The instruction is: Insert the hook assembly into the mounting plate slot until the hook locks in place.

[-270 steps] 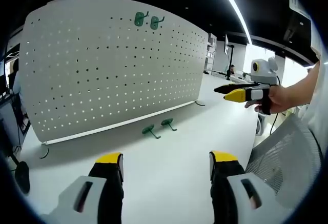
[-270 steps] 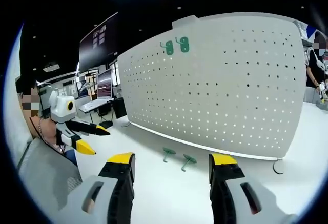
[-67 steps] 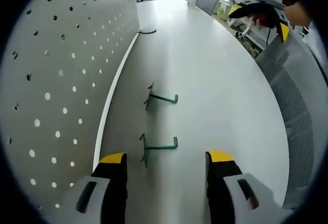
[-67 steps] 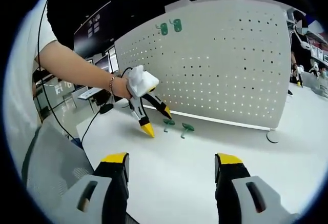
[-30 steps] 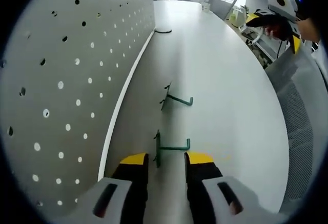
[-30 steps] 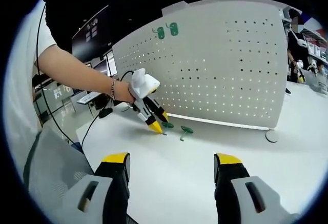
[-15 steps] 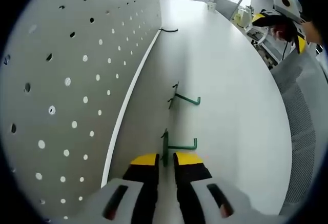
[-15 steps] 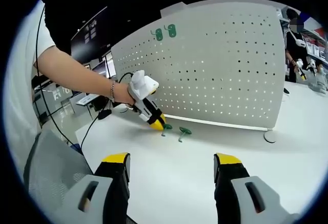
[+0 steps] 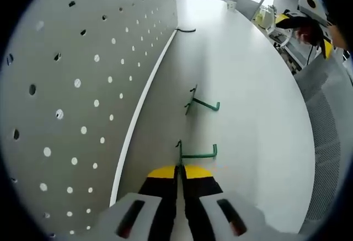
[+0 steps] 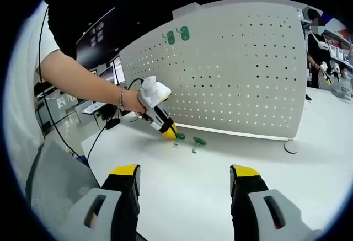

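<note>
The white pegboard mounting plate (image 9: 71,75) (image 10: 237,70) stands upright on the white table. Two green hooks lie at its foot. My left gripper (image 9: 179,170) is shut on the flat back plate of the nearer green hook (image 9: 198,154), whose arm points right. In the right gripper view the left gripper (image 10: 170,132), held by a hand, pinches that hook (image 10: 178,137) low on the table. The second hook (image 9: 202,104) (image 10: 197,141) lies free just beyond. My right gripper (image 10: 185,176) is open, well back from the hooks, and appears far off (image 9: 308,25) in the left gripper view.
Two more green hooks (image 10: 176,34) hang high on the board. A black board foot (image 9: 186,30) (image 10: 290,148) rests on the table. A grey mesh chair (image 9: 331,142) (image 10: 52,186) stands at the table's edge. People stand in the background at right (image 10: 320,42).
My left gripper came down beside the board to the nearer hook and its jaws went from wide open to shut on the hook's back plate. The right gripper stayed open and almost still.
</note>
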Tool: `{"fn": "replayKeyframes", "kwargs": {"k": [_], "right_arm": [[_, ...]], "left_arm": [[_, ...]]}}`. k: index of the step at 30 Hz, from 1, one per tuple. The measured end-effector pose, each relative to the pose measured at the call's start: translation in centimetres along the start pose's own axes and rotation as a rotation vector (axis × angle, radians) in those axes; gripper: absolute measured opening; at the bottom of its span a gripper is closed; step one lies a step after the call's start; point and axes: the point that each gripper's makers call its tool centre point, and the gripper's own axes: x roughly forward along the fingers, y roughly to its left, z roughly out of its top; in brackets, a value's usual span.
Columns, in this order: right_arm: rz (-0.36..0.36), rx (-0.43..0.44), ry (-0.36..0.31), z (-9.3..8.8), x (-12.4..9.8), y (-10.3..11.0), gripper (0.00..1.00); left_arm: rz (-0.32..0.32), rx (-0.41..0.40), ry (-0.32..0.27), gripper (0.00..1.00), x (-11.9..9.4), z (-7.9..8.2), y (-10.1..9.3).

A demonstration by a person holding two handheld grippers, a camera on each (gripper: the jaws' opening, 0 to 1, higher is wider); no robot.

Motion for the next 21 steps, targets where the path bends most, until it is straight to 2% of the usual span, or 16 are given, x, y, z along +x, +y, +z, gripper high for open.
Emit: {"fn": "replayKeyframes", "kwargs": {"k": [16, 21], "right_arm": [[-0.002, 0.004, 0.0, -0.07, -0.07, -0.03, 0.63], [-0.003, 0.004, -0.001, -0.07, -0.08, 0.01, 0.63]], "left_arm": [[0.014, 0.036, -0.001, 0.02, 0.07, -0.03, 0.05], [0.041, 0.05, -0.013, 0.02, 0.07, 0.07, 0.04]]}}
